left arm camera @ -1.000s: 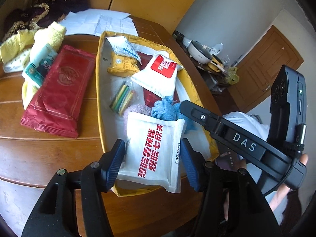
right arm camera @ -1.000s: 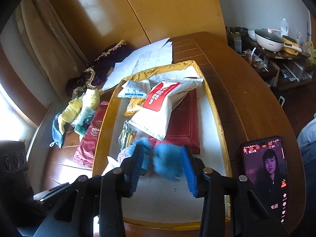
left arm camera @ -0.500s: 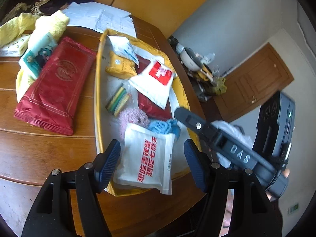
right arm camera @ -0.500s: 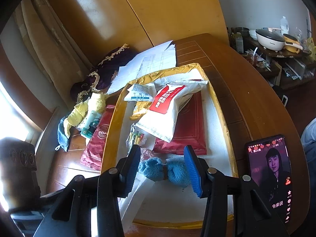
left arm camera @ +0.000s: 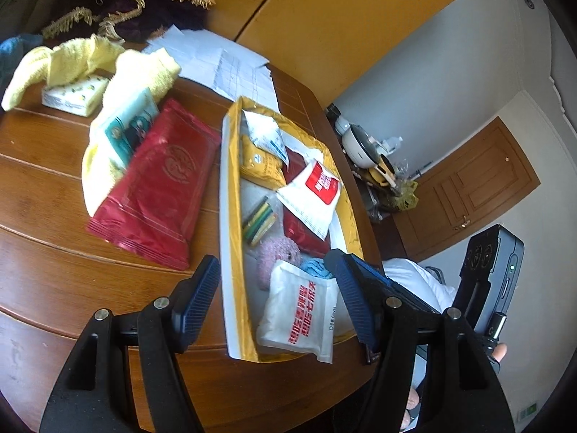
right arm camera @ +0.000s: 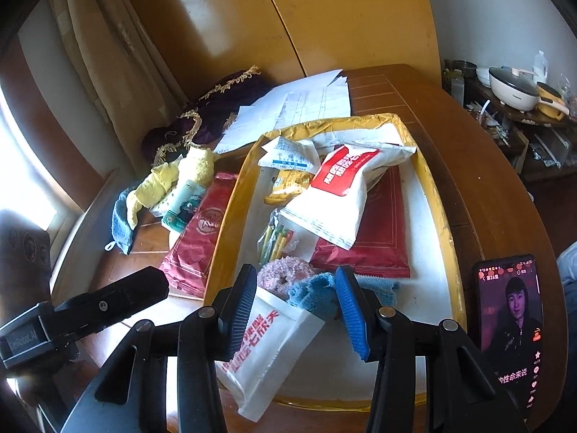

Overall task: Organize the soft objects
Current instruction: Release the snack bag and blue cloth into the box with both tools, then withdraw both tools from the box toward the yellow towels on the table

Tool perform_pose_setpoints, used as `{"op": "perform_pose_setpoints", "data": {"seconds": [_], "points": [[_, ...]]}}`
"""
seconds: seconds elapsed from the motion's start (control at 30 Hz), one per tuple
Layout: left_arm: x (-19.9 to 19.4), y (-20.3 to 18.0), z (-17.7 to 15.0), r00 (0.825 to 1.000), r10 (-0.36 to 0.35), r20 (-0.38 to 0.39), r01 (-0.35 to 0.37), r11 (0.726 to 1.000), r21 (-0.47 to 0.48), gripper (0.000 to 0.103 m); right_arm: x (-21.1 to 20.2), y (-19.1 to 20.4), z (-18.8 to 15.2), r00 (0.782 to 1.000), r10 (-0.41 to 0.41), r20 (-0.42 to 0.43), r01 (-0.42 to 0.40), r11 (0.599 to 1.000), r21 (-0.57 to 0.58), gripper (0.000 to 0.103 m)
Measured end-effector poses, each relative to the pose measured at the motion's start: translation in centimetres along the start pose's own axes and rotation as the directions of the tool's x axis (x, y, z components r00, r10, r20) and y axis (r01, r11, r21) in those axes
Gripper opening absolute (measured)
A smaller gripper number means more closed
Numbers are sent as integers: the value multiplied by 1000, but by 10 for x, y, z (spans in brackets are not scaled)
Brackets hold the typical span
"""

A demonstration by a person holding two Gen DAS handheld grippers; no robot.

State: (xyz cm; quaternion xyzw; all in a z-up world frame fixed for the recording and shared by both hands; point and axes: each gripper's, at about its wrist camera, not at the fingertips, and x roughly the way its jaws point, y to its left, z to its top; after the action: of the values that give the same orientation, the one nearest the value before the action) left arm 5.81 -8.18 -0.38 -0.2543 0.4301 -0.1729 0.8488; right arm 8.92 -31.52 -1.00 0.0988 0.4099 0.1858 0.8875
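Fingers of both grippers spread wide, holding nothing.

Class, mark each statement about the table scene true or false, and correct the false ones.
1. The phone lies inside the tray. False: it lies on the table beside it.
2. Both grippers hold nothing. True: left gripper and right gripper have open jaws.
3. The pink puff sits in the tray. True.
4. The yellow towel is in the tray. False: it lies on the table.
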Motion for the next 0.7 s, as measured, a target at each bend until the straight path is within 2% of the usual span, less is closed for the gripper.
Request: {"op": "perform_pose_setpoints", "data": {"seconds": [0.3,0.4,0.7], "points": [[-23,17,3,994,71,85,-71,997,-6,66,-6,24,5,994,102,32,-102,995,0,48],[-27,25,5,991,85,100,-83,996,-23,66,-3,33,7,991,132,21,-132,991,1,53],[-39,46,8,987,99,125,-91,994,-66,66,9,57,11,988,157,-10,-157,988,-13,54]]}}
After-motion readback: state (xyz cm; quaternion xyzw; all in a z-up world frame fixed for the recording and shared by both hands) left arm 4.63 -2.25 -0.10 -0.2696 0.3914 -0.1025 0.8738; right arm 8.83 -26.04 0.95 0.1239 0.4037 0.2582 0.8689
